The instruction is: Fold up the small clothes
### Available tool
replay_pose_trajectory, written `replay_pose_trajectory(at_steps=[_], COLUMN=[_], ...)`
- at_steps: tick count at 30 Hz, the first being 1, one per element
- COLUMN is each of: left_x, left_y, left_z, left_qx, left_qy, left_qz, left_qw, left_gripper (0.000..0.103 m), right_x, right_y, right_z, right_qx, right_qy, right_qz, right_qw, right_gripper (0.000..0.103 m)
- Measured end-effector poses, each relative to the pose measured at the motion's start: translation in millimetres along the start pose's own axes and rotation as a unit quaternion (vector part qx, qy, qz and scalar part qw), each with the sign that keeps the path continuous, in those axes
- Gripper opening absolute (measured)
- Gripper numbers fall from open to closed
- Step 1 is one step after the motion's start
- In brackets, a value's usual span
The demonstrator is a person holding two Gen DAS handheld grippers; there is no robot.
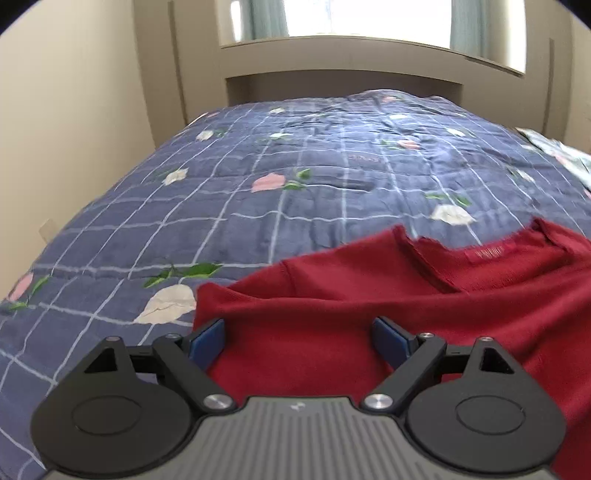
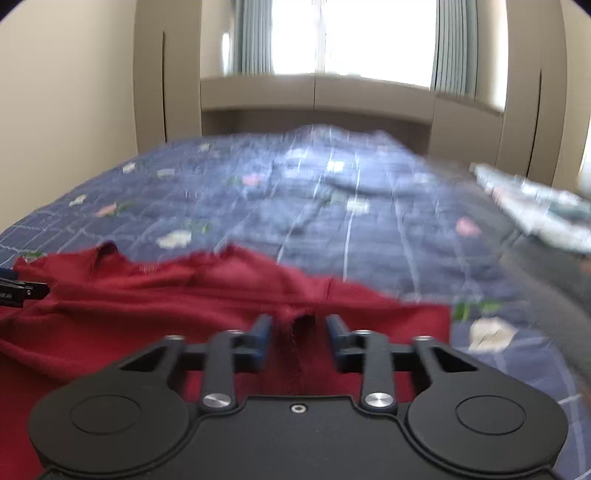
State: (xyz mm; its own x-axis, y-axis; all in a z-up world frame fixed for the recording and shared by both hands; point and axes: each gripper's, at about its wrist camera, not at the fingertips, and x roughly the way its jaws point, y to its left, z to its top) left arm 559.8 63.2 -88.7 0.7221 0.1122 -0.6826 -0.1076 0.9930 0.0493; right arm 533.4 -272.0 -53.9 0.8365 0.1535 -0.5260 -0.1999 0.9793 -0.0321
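Red knit top is the landmark here, spread flat on a blue checked quilt with pink and white flower prints, so everything below is placed relative to it.

Starting off its left edge: bare quilt, with a white flower print just beside the top's left corner. Then the left gripper, hanging over the top's near-left part. Its jaws are spread wide, blue pads well apart, nothing pinched between them, just red fabric lying flat underneath. The left pad sits about over the top's left edge.

Moving along the top, the neckline with its red label is at the far side, facing the headboard and the bright window behind it.

Further right on the top, the right gripper is over the near edge. Jaws partly apart, and a raised ridge of red fabric stands up between the blue pads. The picture's blurry, but the pads look clear of it on both sides, so not clamped.

Past the top's right edge there's more quilt, and well beyond that a pale patterned cloth lying near the bed's right side.
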Motion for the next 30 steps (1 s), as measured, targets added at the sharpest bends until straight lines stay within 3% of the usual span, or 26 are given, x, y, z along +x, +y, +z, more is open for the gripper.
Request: replay_pose_trajectory(at_steps=[1,4,8,12,17,21,26,30], left_x=[0,-1,-20,-45,-73,-93,-122,-167], left_y=[1,0,1,9,34,50,62,75], left_z=[0,0,-10,-40,-72,-87,-108,-134], left_qx=[-0.009,-0.010,-0.011,0.011,-0.014,-0.064,-0.088,-0.099], left_qy=[0.000,0.001,0.000,-0.013,-0.023,-0.013,0.037,0.039], left_qz=[0.000,0.008,-0.011,-0.002,0.000,-0.020,-0.042,-0.074], left_qw=[1.0000,0.9999,0.9999,0.9999,0.9996,0.9977,0.9945,0.9916], left_gripper=[0.091,0.090,0.096,0.097,0.102,0.102,0.102,0.103], right_x=[-2,2,13,-3,-29,-71,-143,-206], right_y=[4,24,41,24,4,-2,-1,-6], right_z=[2,3,-11,-23,-40,-56,-87,-109], right_qx=[-0.007,-0.043,-0.107,-0.080,-0.063,-0.041,-0.029,0.040], right_qy=[-0.006,0.009,0.044,0.037,0.042,0.044,0.048,0.063], right_qz=[0.011,0.057,0.019,-0.011,-0.029,-0.019,0.016,0.036], right_qw=[1.000,0.997,0.993,0.996,0.997,0.998,0.998,0.997], right_gripper=[0.064,0.076,0.076,0.089,0.092,0.098,0.102,0.102])
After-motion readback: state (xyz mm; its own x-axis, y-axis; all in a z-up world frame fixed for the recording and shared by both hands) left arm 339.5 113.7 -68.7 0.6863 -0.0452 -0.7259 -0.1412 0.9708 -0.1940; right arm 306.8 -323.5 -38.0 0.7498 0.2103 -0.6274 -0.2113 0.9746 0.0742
